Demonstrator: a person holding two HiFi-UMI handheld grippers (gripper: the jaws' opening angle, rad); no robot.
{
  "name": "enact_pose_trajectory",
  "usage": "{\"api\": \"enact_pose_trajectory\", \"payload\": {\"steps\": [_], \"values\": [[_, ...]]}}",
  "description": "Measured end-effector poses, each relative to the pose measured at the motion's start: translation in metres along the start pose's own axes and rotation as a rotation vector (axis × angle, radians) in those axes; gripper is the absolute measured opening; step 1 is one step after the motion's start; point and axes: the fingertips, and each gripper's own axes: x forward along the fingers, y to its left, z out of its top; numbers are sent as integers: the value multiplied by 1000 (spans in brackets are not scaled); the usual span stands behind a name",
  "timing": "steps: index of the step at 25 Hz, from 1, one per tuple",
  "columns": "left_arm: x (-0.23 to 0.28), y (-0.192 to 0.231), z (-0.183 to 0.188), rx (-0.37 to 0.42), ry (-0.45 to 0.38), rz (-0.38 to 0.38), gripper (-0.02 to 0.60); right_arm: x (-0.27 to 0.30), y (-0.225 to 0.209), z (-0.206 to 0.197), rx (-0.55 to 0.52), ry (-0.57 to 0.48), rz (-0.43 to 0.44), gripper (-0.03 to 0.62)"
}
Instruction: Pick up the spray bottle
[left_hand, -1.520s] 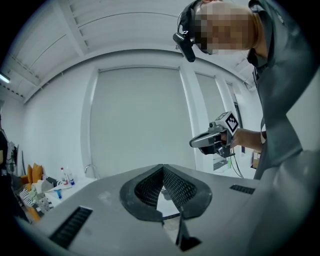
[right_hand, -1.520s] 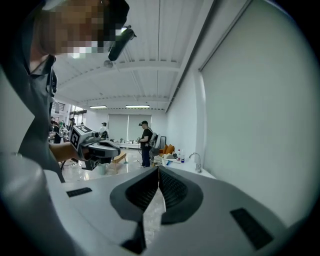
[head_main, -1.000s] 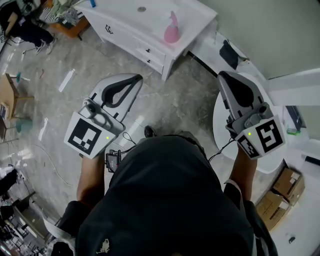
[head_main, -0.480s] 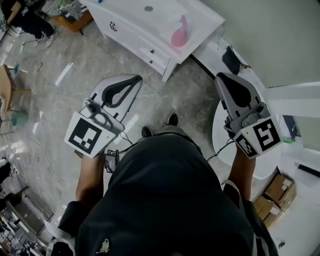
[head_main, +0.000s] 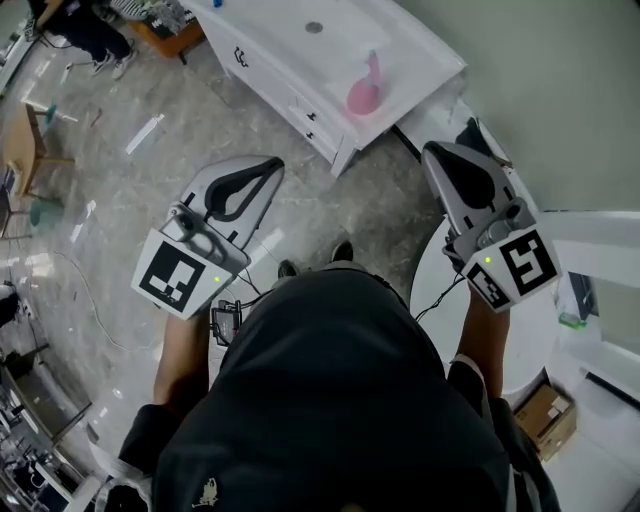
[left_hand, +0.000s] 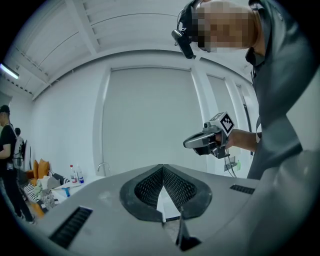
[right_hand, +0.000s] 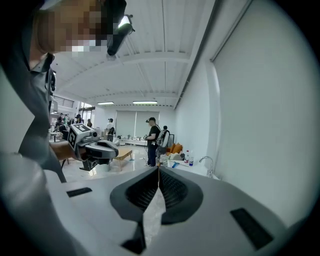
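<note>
The pink spray bottle (head_main: 364, 90) stands upright on the white vanity top (head_main: 415, 50), near its front right corner, seen in the head view. My left gripper (head_main: 274, 161) is held over the marble floor, well short of the vanity and left of the bottle, jaws shut and empty. My right gripper (head_main: 429, 151) hovers right of the vanity's corner, also shut with nothing in it; the bottle is ahead and to its left. In the left gripper view the closed tips (left_hand: 161, 165) meet; the right gripper view shows its tips (right_hand: 158, 168) touching too. Neither gripper view clearly shows the pink bottle.
The vanity has a sink and drawers (head_main: 300, 100). A round white table (head_main: 535, 335) lies under my right arm, a cardboard box (head_main: 548, 418) beside it. A faucet (right_hand: 207, 164) and small bottles (right_hand: 189, 158) sit on the counter. Several people (right_hand: 151, 139) stand far off.
The person has stepped toward the vanity; the bottle and counter now sit nearer in the head view. Both grippers travelled forward with the body, still shut.
</note>
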Motion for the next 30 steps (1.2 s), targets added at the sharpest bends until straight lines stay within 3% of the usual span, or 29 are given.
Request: {"api": "enact_pose_trajectory", "payload": {"steps": [5,9,13,17,22,30], "values": [[37,-9,4,-13,12,34,5,-2,-34,-8,0,-5,51,9],[49,-22,3,-68,30,73,5,-8,-48,-15,-3,-13,74,9],[60,-23,-5,2,110,81,5,3,-62,-30,45,-33,127,9],[94,-26,-12,1,122,39,5,0,-93,-42,64,-13,106,9],[97,-7,-19,7,127,21,5,16,-95,-49,84,15,100,9],[83,49,-10,-1,81,-5,5,37,-94,-38,97,52,9,8]]}}
